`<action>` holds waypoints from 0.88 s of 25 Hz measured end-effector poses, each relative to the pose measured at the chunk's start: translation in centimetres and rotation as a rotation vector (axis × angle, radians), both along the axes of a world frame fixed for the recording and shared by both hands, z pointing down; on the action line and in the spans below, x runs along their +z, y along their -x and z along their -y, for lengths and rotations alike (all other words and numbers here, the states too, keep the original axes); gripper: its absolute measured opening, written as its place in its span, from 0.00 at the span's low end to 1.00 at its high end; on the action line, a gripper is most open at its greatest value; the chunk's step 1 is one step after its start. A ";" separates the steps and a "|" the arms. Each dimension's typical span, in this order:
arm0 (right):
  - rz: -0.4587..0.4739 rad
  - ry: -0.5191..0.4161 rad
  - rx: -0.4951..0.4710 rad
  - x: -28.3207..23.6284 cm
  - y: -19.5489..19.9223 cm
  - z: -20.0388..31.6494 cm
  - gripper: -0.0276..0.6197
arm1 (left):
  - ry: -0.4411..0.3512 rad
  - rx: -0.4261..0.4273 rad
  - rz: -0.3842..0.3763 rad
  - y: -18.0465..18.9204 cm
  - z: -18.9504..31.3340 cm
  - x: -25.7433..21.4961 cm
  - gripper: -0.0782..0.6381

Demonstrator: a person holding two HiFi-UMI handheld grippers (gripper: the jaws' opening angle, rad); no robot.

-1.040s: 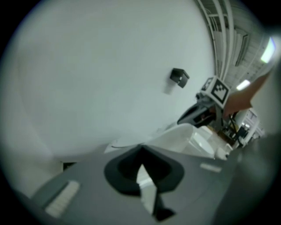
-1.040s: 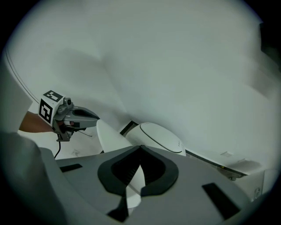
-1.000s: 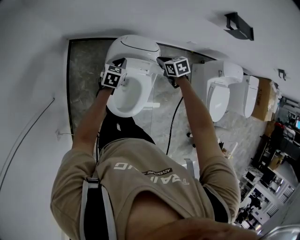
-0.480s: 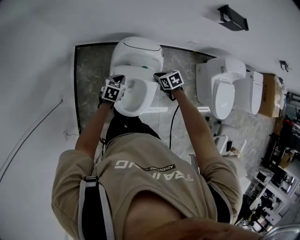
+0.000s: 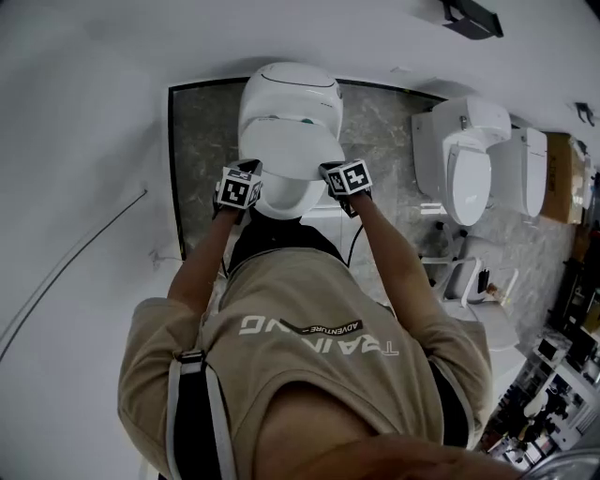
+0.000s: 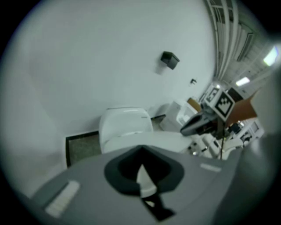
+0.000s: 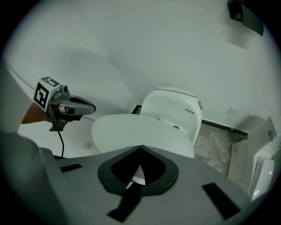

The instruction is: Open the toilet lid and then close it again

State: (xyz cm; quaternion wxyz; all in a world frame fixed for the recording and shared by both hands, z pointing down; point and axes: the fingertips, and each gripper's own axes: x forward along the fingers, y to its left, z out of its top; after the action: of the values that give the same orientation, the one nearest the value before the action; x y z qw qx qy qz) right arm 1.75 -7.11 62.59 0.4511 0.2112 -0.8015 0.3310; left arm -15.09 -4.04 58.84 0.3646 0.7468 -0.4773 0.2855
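Observation:
A white toilet (image 5: 289,89) stands against the wall at the top middle of the head view. Its lid (image 5: 289,155) lies low over the bowl and hides the opening. My left gripper (image 5: 255,199) is at the lid's front left edge and my right gripper (image 5: 330,187) at its front right edge, both shut. The left gripper view shows its closed jaws just before the lid (image 6: 151,139), with the right gripper (image 6: 204,122) across it. From the right gripper view, the lid (image 7: 131,132) lies beyond closed jaws, with the left gripper (image 7: 66,107) on the far side.
Two more white toilets (image 5: 469,159) stand to the right along the wall. A dark stone floor panel (image 5: 202,159) surrounds the toilet. A black cable (image 5: 352,246) runs down beside it. A black fixture (image 5: 473,14) hangs on the wall. The person's torso fills the lower head view.
The lid has swung down from raised, with the bowl showing, to low over the bowl. Both grippers came down and toward the person with its front edge.

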 end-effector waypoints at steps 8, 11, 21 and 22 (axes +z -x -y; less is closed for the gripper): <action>-0.032 0.029 0.084 3.0 -0.8 -4.8 0.07 | 0.122 0.103 0.079 -1.0 -3.1 3.8 0.12; -0.020 0.032 0.109 3.7 -0.8 -5.2 0.07 | 0.148 0.203 0.120 -2.3 -4.4 5.5 0.12; -0.013 0.083 0.111 7.4 -1.3 -8.8 0.07 | 0.293 0.304 0.145 -3.9 -8.4 11.1 0.12; -0.010 0.095 0.118 8.1 -1.5 -8.9 0.07 | 0.305 0.306 0.142 -4.1 -8.5 11.8 0.12</action>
State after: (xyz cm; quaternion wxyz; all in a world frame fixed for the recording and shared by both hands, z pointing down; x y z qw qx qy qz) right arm 3.27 1.81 70.73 0.4442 0.2381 -0.7688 0.3937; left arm -11.04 4.45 70.64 0.3913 0.7248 -0.3341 0.4581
